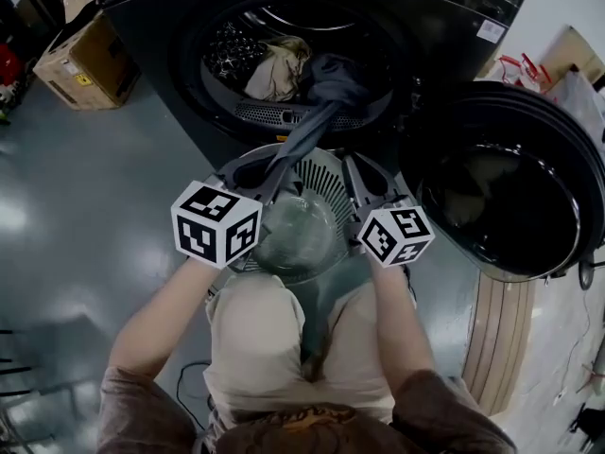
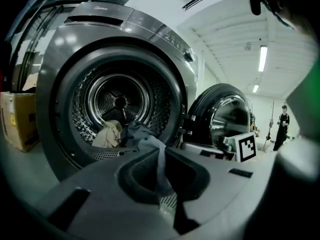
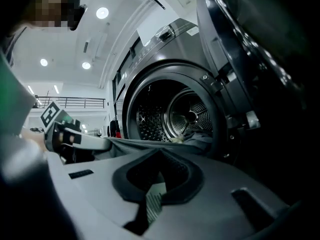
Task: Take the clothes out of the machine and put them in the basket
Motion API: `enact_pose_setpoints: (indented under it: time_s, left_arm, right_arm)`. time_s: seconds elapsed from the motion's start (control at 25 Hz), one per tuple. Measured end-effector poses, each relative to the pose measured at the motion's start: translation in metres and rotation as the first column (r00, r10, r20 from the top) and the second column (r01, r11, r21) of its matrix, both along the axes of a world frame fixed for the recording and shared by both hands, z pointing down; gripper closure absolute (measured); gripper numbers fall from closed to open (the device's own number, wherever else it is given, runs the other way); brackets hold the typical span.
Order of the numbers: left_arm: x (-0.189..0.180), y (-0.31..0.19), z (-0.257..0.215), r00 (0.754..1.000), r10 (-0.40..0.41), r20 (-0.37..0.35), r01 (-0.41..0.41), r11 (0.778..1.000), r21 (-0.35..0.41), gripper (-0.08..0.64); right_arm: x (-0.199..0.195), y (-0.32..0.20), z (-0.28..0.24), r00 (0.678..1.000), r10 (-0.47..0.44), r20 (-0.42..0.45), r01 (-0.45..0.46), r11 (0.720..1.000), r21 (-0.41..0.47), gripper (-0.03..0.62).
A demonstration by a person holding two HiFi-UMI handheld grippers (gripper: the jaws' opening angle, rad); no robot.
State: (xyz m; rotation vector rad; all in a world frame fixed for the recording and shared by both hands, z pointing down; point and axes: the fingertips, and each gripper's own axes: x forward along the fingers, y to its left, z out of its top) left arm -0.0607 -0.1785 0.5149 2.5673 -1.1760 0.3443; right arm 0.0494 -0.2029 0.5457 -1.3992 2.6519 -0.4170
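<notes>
The front-loading machine [image 1: 444, 17] stands open, and in its drum [image 2: 120, 101] lie a black patterned piece [image 1: 232, 50] and a beige garment [image 1: 279, 69]. A dark grey-blue garment [image 1: 321, 88] stretches out of the drum, over the rim, down to my left gripper [image 1: 274, 173]. In the left gripper view the cloth [image 2: 150, 144] runs into the left gripper [image 2: 161, 159], which is shut on it. The grey slatted basket [image 1: 326, 164] sits below both grippers. My right gripper [image 1: 359, 168] hovers over the basket. Its jaws [image 3: 160, 154] are shut with nothing in them, and the taut garment [image 3: 150, 143] passes just beyond.
The round machine door [image 1: 510, 187] hangs open at the right, close to my right gripper. A cardboard box [image 1: 85, 60] stands on the floor left of the machine. A person [image 2: 283, 121] stands far off in the hall.
</notes>
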Motion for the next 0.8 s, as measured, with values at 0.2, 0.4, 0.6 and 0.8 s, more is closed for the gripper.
enact_pose_setpoints:
  time_s: [0.2,0.4,0.6,0.8]
  left_arm:
    - [0.005,0.007,0.011,1.0,0.019,-0.016,-0.02,0.999,-0.025,0.457]
    - [0.012,-0.01,0.019,1.0,0.016,-0.012,-0.016,1.0,-0.007,0.383]
    - [0.029,-0.056,0.036,1.0,0.014,0.019,-0.014,1.0,0.027,0.344]
    - [0.054,-0.114,0.06,0.996,0.014,0.088,-0.018,0.999,0.04,0.324]
  right_arm:
    - [-0.003,0.0,0.001,1.0,-0.011,0.003,0.011,1.0,-0.004,0.595]
    - [-0.003,0.003,-0.003,1.0,-0.016,0.003,0.016,1.0,0.0,0.595]
    - [-0.002,0.009,-0.01,1.0,-0.007,0.006,0.007,1.0,0.008,0.595]
    - [0.006,0.014,-0.018,1.0,0.012,0.004,-0.012,1.0,0.021,0.595]
